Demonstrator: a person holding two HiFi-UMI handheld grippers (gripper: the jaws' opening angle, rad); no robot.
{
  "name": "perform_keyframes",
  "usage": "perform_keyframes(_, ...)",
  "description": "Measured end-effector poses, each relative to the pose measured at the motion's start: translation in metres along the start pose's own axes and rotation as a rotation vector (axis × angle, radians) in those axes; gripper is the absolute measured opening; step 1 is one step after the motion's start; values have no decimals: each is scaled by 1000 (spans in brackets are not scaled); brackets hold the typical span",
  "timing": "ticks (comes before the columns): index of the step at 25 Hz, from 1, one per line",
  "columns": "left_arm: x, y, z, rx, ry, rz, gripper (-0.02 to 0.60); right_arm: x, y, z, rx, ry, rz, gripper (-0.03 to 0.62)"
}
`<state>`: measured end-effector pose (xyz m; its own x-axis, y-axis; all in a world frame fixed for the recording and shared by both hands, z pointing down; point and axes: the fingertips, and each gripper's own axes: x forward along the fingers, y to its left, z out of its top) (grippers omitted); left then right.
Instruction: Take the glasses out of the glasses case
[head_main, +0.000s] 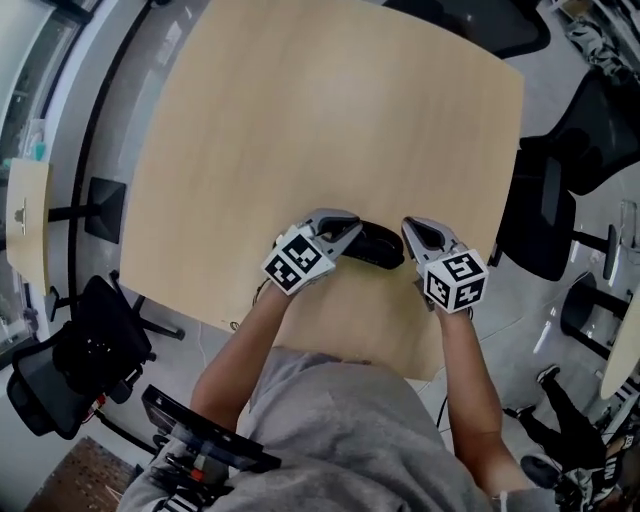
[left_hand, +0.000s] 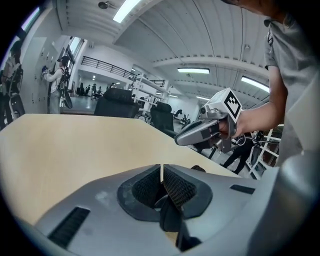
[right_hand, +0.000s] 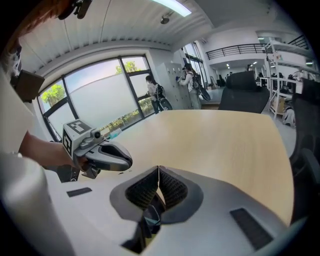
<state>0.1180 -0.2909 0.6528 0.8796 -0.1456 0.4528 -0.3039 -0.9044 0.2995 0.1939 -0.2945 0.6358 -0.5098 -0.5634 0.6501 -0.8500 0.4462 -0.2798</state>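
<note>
Grey shirt (head_main: 350, 430) fills the bottom of the head view, and two bare forearms reach out from it to the near edge of a pale wooden table (head_main: 320, 120). The left gripper (head_main: 350, 232) and the right gripper (head_main: 415, 232) sit low over that edge, their tips angled towards each other. The black glasses case (head_main: 378, 246) lies closed on the table between the two tips. It is just beside the left one, possibly touching it, and a little apart from the right. Dark office chairs (head_main: 555, 215) stand on the floor around the table.

From the left gripper view, the left gripper (left_hand: 162, 171) has its two ribbed pads pressed together with nothing between them. Bare tabletop stretches beyond. The right gripper (left_hand: 202, 132) hangs above the far edge of the table, held in a hand. The case itself cannot be clearly made out here.

From the right gripper view, the right gripper (right_hand: 158, 174) is also closed tight on nothing, pads meeting along a thin line. The left gripper (right_hand: 102, 156) shows off to the left, low over the table. The wooden top runs on towards a big window (right_hand: 105, 95). The case does not show in this view.
</note>
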Motion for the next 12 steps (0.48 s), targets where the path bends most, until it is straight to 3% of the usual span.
perform_keyframes(8, 6, -10, -23, -46, 31, -40, 6, 18, 19, -39, -30, 137, 58, 8)
perform_keyframes(12, 8, -23, -31, -33, 71, -80, 6, 22, 34, -55, -82, 203, 104, 8)
